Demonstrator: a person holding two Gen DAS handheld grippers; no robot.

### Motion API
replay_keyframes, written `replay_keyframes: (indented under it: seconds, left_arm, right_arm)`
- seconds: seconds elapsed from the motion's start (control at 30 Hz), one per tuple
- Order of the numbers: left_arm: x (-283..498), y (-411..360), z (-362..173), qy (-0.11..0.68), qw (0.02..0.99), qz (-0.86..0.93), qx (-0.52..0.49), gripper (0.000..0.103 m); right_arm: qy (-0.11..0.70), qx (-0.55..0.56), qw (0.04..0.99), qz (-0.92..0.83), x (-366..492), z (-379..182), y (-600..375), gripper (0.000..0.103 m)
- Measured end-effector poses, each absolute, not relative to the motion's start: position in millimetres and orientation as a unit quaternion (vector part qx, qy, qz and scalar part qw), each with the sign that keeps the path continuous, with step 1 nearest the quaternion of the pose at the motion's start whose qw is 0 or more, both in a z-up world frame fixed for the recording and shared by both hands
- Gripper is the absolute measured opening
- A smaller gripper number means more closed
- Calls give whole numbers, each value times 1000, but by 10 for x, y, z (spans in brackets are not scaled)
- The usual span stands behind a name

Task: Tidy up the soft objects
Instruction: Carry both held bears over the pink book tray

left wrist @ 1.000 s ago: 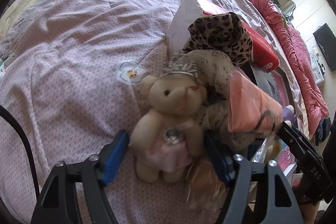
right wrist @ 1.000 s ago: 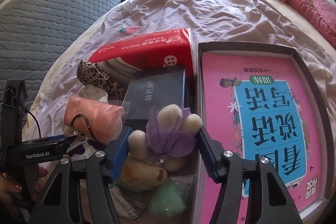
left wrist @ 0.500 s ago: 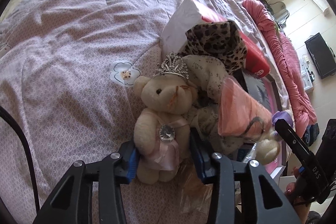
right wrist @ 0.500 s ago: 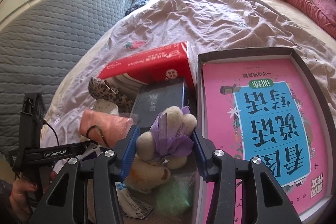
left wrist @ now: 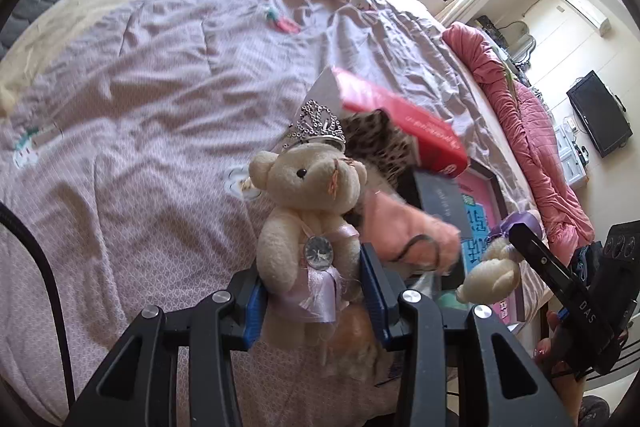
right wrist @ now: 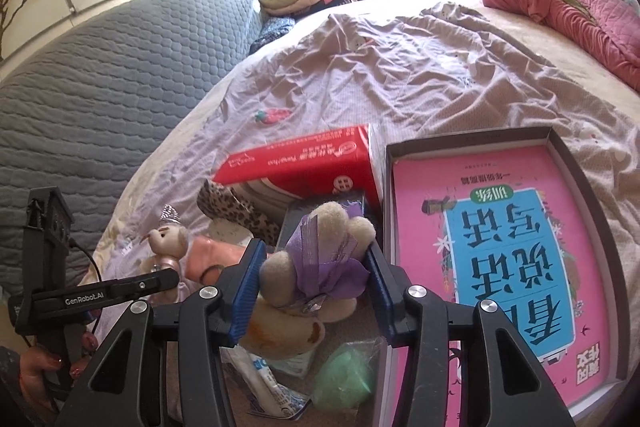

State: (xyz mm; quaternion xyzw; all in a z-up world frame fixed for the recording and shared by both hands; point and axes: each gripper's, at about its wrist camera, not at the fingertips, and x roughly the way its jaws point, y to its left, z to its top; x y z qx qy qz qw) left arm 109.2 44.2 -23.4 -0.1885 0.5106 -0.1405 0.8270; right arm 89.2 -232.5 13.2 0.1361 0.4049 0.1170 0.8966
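Observation:
My left gripper (left wrist: pixel 314 301) is shut on a cream teddy bear with a silver crown and pink dress (left wrist: pixel 310 211) and holds it upright above the bed; that bear also shows in the right wrist view (right wrist: pixel 166 241). My right gripper (right wrist: pixel 314 291) is shut on a cream bear with a purple ribbon (right wrist: pixel 320 255), lifted off the pile; it also shows in the left wrist view (left wrist: pixel 494 269). A pink fuzzy roll (left wrist: pixel 404 231), a leopard-print cloth (left wrist: pixel 380 143) and a green fluffy ball (right wrist: pixel 346 381) lie in the pile on the bed.
A red tissue pack (right wrist: pixel 304 161), a dark box (left wrist: pixel 440 199) and a tray holding a pink-and-blue book (right wrist: pixel 516 227) lie on the pale purple quilt (left wrist: pixel 160 107). A pink blanket (right wrist: pixel 560 11) lies along the far side. Plastic wrappers (right wrist: pixel 272 383) lie under my right gripper.
Both grippers closed on their bears and lifted them off the pile. The crowned bear rose upright in my left gripper; the purple-ribbon bear rose in my right.

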Motion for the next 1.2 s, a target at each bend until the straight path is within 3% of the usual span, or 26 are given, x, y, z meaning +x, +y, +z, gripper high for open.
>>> replay_keyframes:
  seconds: [0.57, 1.2]
  left_arm:
    - [1244, -497, 381, 484, 840, -206, -133, 42]
    - [1030, -2042, -78, 541, 791, -284, -25, 42]
  right_arm:
    - [366, 176, 912, 58, 661, 485, -3059, 50]
    - [449, 181, 873, -61, 252, -52, -4041, 51]
